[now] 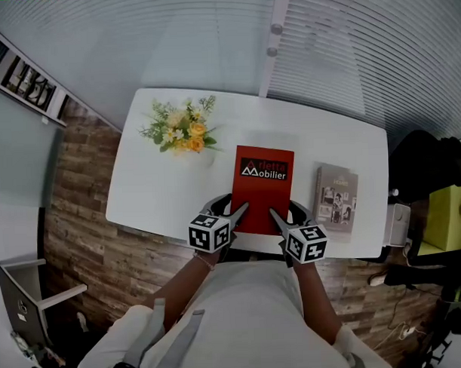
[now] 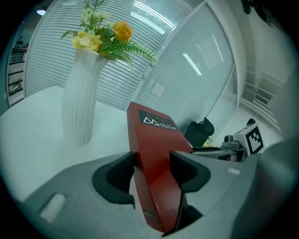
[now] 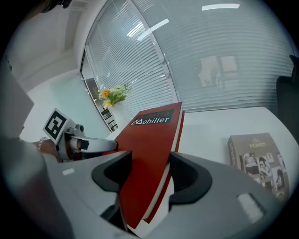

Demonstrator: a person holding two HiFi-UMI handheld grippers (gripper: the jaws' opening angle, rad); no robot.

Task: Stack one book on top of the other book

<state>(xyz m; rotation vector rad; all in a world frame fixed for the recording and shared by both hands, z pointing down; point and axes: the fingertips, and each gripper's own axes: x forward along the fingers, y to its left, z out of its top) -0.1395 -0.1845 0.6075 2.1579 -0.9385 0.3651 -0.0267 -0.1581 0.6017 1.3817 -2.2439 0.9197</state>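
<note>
Your left gripper (image 1: 233, 206) and right gripper (image 1: 284, 210) each pinch the near edge of the red hardcover book (image 1: 266, 187), one near each corner. The near edge is raised off the white rectangular table (image 1: 163, 197). The grey-brown photo-cover book (image 1: 336, 197) lies flat to the right, apart.

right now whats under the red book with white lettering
The white table shows around the red book, held at its near edge by the left gripper and right gripper. The grey photo-cover book lies apart to its right, not beneath. Directly underneath is covered.
</note>
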